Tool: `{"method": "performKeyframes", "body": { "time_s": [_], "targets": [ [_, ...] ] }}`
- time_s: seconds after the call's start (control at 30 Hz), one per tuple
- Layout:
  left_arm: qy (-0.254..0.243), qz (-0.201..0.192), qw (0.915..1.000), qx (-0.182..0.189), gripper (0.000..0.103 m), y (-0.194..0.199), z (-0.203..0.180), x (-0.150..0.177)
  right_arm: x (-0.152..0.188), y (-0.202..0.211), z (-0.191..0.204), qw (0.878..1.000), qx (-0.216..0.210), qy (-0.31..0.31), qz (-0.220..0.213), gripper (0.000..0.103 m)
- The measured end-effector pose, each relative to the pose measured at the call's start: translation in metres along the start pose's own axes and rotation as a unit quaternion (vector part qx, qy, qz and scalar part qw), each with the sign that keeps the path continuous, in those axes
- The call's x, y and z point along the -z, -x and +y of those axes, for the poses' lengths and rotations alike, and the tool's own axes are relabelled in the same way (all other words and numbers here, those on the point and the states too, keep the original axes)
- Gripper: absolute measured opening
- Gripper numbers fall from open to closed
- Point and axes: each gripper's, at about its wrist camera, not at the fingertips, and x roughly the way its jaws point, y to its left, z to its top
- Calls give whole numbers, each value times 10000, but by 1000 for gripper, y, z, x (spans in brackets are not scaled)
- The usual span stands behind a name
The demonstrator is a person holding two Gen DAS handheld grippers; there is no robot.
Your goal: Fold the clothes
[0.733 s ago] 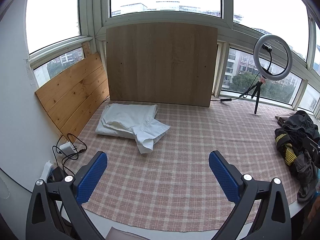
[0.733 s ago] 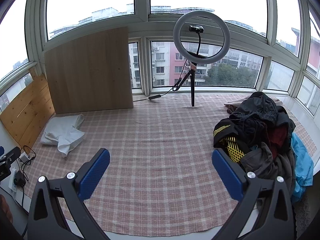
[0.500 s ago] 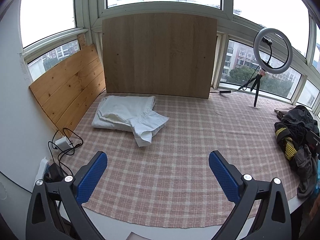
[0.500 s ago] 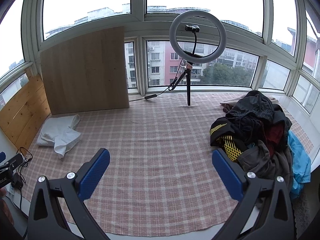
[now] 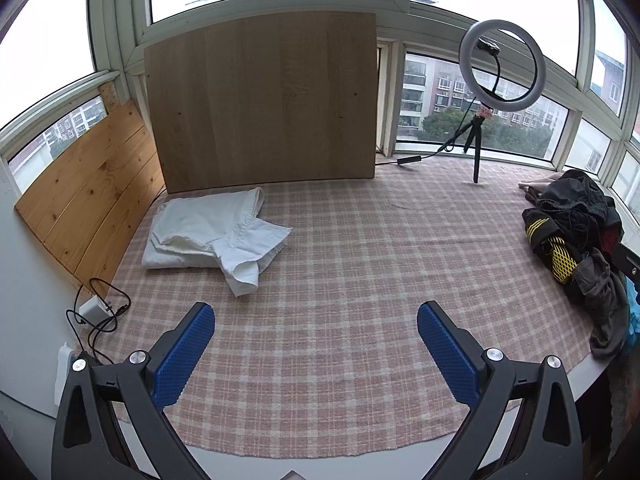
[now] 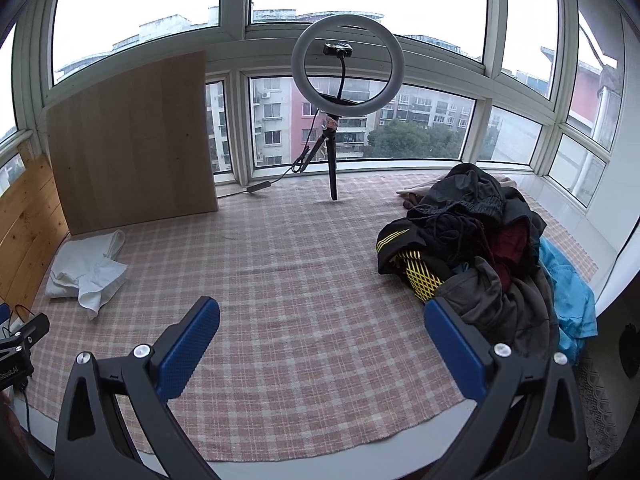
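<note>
A white folded garment (image 5: 208, 236) lies at the back left of the pink plaid cloth (image 5: 340, 280), with one corner flopped out toward the middle; it shows small in the right wrist view as the white garment (image 6: 86, 276). A heap of dark unfolded clothes (image 6: 476, 248), with a black-and-yellow piece and a blue one, sits at the right; the left wrist view catches the heap (image 5: 576, 240) at its right edge. My left gripper (image 5: 316, 314) hangs open above the cloth's front. My right gripper (image 6: 322, 312) is open too, empty, just left of the heap.
A ring light on a tripod (image 6: 340, 80) stands at the back with its cable trailing left. A wooden board (image 5: 264, 104) leans on the window; pine planks (image 5: 92, 188) line the left wall. A charger and cables (image 5: 96, 312) lie off the cloth's left edge.
Both views have shifted: the left gripper has turned right and moved closer to the cloth, so the white garment looks larger. The right gripper has drifted toward the clothes heap. Both stay open.
</note>
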Motion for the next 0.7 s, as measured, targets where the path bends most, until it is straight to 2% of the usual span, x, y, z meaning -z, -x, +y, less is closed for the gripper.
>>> {"method": "performKeyframes", "body": {
  "time_s": [0.37,0.7],
  "targets": [
    [-651,-22,9971,400,102,3,-65,-4,11,5,-52,9983,395,-412,76,103],
    [-592,-114,9975,365,102,2,-120,-16,-4,-14,-106,9982,468,-365,65,103]
  ]
}}
